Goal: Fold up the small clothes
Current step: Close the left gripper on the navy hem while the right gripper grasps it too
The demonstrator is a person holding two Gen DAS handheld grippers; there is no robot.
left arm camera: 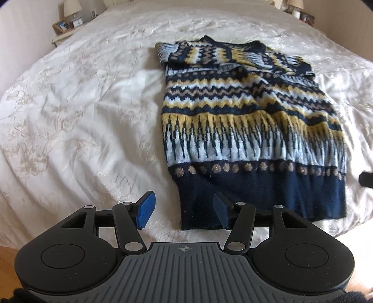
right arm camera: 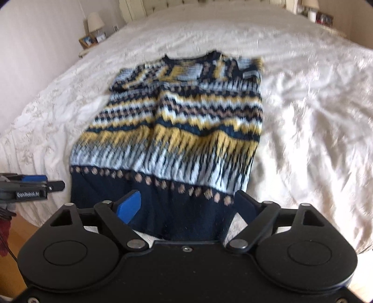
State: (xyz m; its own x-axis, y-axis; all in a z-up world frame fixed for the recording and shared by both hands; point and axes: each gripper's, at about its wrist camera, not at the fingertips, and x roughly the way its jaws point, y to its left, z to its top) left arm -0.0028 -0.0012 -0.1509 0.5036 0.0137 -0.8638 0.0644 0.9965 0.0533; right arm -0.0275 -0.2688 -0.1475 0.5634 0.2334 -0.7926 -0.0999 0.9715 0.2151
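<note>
The jumper [left arm camera: 254, 130] lay flat on the bed [left arm camera: 81, 105], sleeves folded in. My left gripper [left arm camera: 184, 209] and right gripper [right arm camera: 186, 207] both stood apart over the hem corners, pressing nothing. Risk, I judged: pinching bedcover along with the hem.

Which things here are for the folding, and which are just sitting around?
For the folding:
- sweater, lying flat with its sleeves folded in
- left gripper, open at the hem corner
- right gripper, open over the hem
- bed under the sweater

Just sitting around:
- lamp
- picture frame
</note>
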